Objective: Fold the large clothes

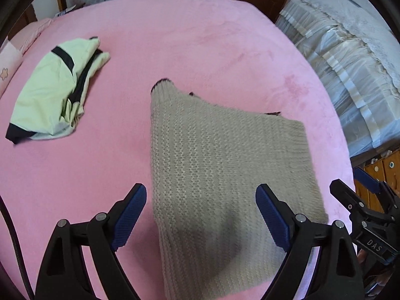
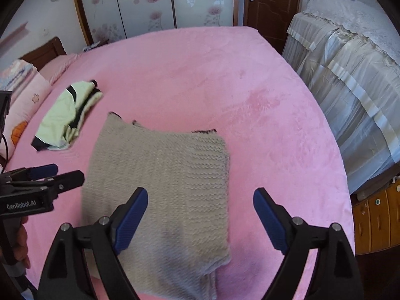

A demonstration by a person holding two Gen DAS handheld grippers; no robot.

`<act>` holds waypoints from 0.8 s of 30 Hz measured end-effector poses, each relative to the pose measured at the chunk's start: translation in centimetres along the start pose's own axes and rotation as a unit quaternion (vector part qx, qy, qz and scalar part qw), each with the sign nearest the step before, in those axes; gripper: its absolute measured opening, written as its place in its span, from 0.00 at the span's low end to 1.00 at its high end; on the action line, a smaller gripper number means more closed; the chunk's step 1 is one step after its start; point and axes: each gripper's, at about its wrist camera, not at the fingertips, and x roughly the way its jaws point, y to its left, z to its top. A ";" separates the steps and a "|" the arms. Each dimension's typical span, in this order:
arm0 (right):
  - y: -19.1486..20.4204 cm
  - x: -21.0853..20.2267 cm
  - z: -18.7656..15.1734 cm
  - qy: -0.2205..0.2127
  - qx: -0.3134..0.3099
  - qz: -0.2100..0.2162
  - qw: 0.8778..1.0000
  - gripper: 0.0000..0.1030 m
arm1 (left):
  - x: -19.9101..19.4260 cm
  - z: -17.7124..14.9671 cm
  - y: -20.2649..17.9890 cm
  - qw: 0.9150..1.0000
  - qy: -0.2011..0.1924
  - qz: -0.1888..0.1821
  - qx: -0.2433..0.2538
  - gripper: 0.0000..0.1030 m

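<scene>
**Folded knit on the pink bed, both grippers spread and holding nothing**

We see the beige knit sweater (image 1: 225,170) lying folded on the pink bedspread (image 1: 175,37), near the close edge of the bed. Dark trim shows along its far edge. Our left gripper (image 1: 201,215) stands with its blue-padded fingers (image 1: 130,215) wide apart above the near part of the sweater; nothing is between them. Our right gripper (image 2: 200,217) is spread just as wide over the sweater (image 2: 162,187), and it too pinches nothing.

The left wrist view shows the light green garment (image 1: 50,92) with black stripes large, bundled well apart to the left of the sweater. It also catches the right gripper (image 1: 355,187) from the side at the frame's right edge.

The right wrist view gives more of the room: the wardrobe doors (image 2: 150,2) printed with flowers, the brown door (image 2: 270,2), pillows (image 2: 27,92) at the head of the bed and the draped white cover (image 2: 350,75) on the right. It shows the left gripper (image 2: 57,173) at the left edge, and layered edges at the sweater's near corner.
</scene>
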 end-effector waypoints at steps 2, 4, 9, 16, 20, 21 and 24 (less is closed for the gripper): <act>-0.9 1.5 -0.2 0.012 0.003 0.000 1.000 0.85 | 1.7 0.0 0.8 1.000 0.017 -0.013 -0.015 0.86; -1.6 2.5 -0.5 0.020 0.006 0.000 1.000 0.85 | 3.0 -0.1 1.3 0.999 0.031 -0.025 -0.025 0.86; -3.1 4.8 -1.4 0.057 0.015 0.035 0.998 0.85 | 5.2 -0.9 2.4 0.997 0.052 -0.038 -0.046 0.86; -5.3 8.2 -2.7 0.106 0.040 0.127 0.985 0.84 | 7.4 -2.1 4.0 0.994 0.060 -0.067 -0.064 0.92; -7.1 10.5 -3.4 0.127 0.085 0.193 0.969 0.84 | 8.4 -2.7 5.0 0.991 0.064 -0.093 -0.068 0.94; -7.5 11.0 -3.5 0.132 0.094 0.205 0.965 0.84 | 9.0 -2.9 5.3 0.989 0.074 -0.102 -0.076 0.96; -8.4 12.4 -3.7 0.145 0.122 0.254 0.948 0.85 | 10.3 -3.6 6.0 0.983 0.099 -0.125 -0.094 0.99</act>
